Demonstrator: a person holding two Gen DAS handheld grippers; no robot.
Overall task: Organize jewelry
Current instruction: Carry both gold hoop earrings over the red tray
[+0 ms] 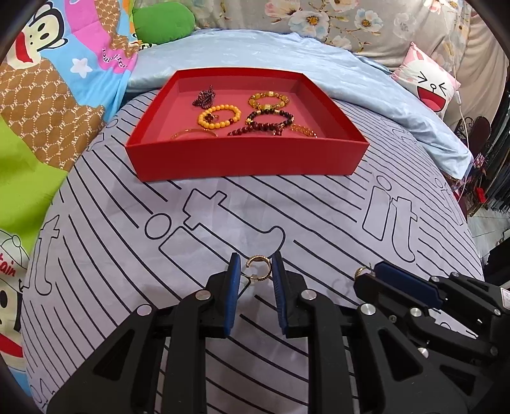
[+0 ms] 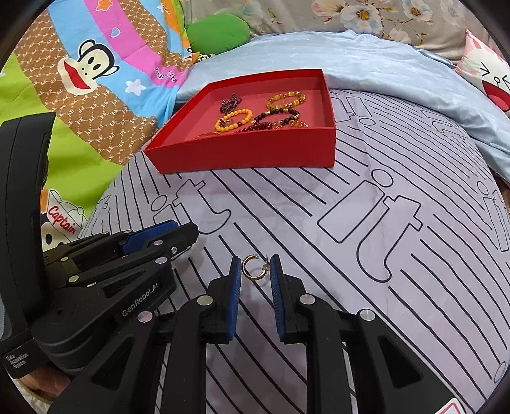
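Observation:
A red tray (image 1: 242,159) sits on the striped bedspread and holds several bead bracelets (image 1: 220,116); it also shows in the right wrist view (image 2: 248,153). A gold hoop earring (image 1: 258,268) lies on the bedspread between the blue pads of my left gripper (image 1: 255,264), which is open around it. A second gold hoop earring (image 2: 253,267) lies between the pads of my right gripper (image 2: 255,266), also open. The right gripper (image 1: 376,270) shows at the right of the left wrist view, the left gripper (image 2: 172,229) at the left of the right wrist view.
A pale blue quilt (image 1: 318,60) lies behind the tray. A cartoon blanket (image 1: 47,95) covers the left side, with a green cushion (image 1: 162,22) and a white face pillow (image 1: 430,86) at the back. The bed edge drops off at the right (image 1: 478,223).

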